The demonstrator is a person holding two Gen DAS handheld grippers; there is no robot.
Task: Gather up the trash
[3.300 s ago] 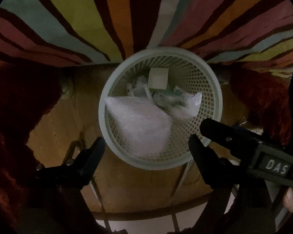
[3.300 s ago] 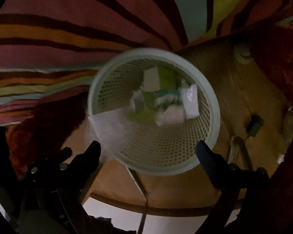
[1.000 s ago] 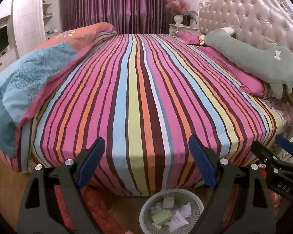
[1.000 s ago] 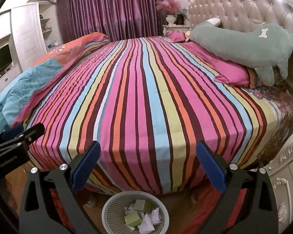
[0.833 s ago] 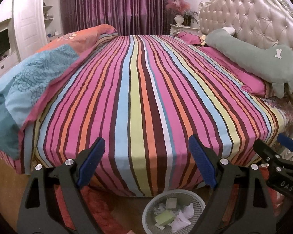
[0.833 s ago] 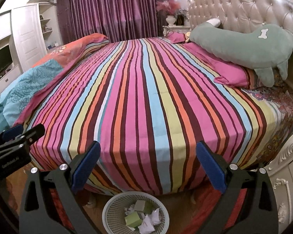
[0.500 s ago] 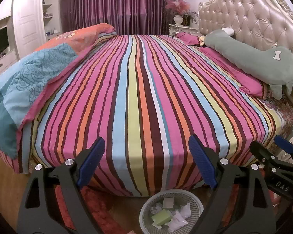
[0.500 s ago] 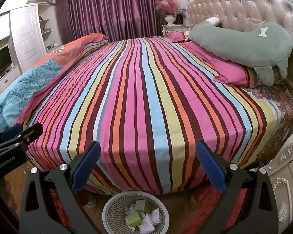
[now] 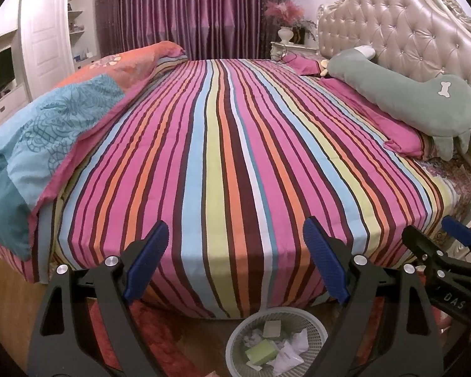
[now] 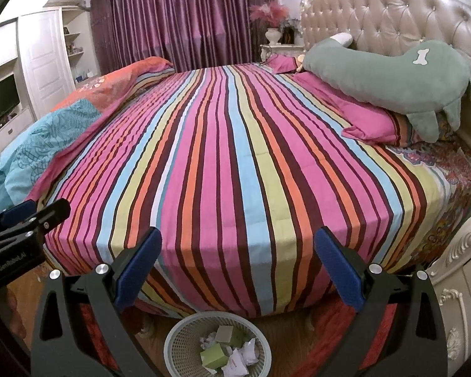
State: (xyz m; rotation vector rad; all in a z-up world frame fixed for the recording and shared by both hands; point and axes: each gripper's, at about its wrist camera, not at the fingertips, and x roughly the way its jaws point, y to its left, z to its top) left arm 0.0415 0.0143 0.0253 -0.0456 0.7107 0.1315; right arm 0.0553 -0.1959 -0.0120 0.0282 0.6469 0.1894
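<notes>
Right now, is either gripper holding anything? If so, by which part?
Nothing is held. The left gripper and right gripper both stand open with only the striped bed behind them. The trash sits in the basket on the floor.

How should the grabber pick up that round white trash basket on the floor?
Probably by the basket's rim, coming straight down from above. The top is open and the rim is a thin raised ring, so one finger can slip inside and one outside. The near edge is free of the bed.

Bedroom, striped bed [image 9: 229,157], tufted headboard [image 9: 408,37]
</notes>
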